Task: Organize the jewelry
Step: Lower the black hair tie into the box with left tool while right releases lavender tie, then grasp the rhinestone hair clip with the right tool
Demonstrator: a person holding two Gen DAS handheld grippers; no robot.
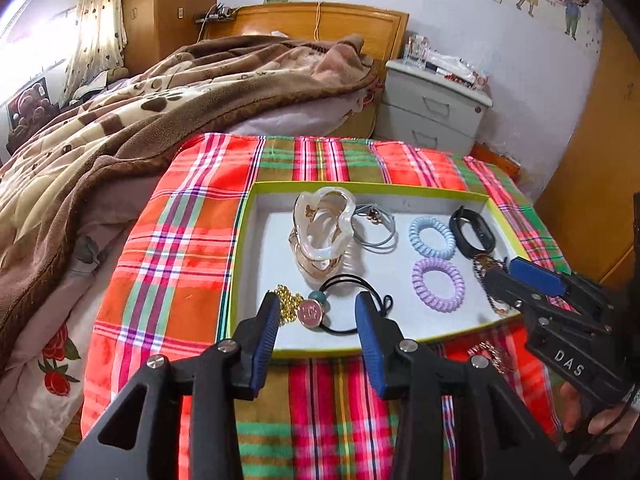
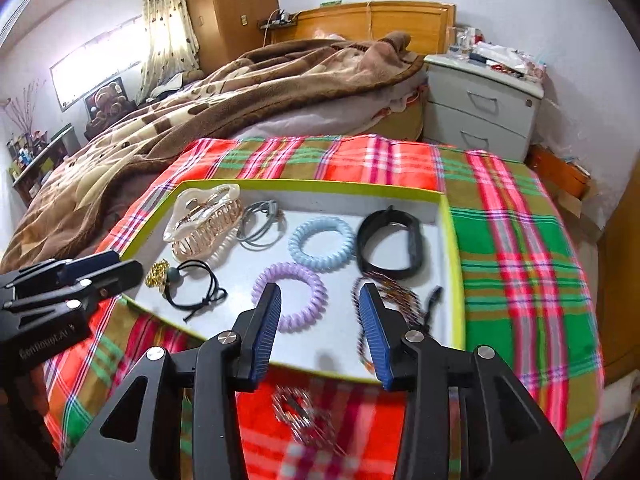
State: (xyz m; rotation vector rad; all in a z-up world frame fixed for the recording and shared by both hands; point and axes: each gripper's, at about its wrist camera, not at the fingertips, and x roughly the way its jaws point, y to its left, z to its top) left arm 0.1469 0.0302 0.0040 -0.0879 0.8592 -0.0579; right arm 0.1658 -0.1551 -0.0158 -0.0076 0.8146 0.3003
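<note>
A shallow box with a lime-green rim (image 1: 360, 186) (image 2: 320, 185) lies on a plaid cloth. In it are a pearly hair claw (image 1: 320, 232), grey hair ties (image 1: 376, 232), a blue coil tie (image 1: 432, 237), a purple coil tie (image 2: 290, 294), a black wristband (image 2: 390, 242), a gold chain (image 1: 289, 305), a black hair tie with a pink charm (image 1: 310, 313) and a braided cord (image 2: 404, 300). My left gripper (image 1: 316, 300) (image 2: 116, 264) hangs open above the pink charm, not touching it. My right gripper (image 2: 320, 292) (image 1: 508, 268) stands open over the box's near right corner, beside the cord.
A silvery chain piece (image 2: 300, 416) (image 1: 488, 354) lies on the plaid cloth (image 1: 180, 280) in front of the box. Behind the cloth is a bed with a brown blanket (image 1: 160, 120). A grey nightstand (image 1: 432, 108) stands at the back right. A hand (image 1: 600, 424) holds the right gripper.
</note>
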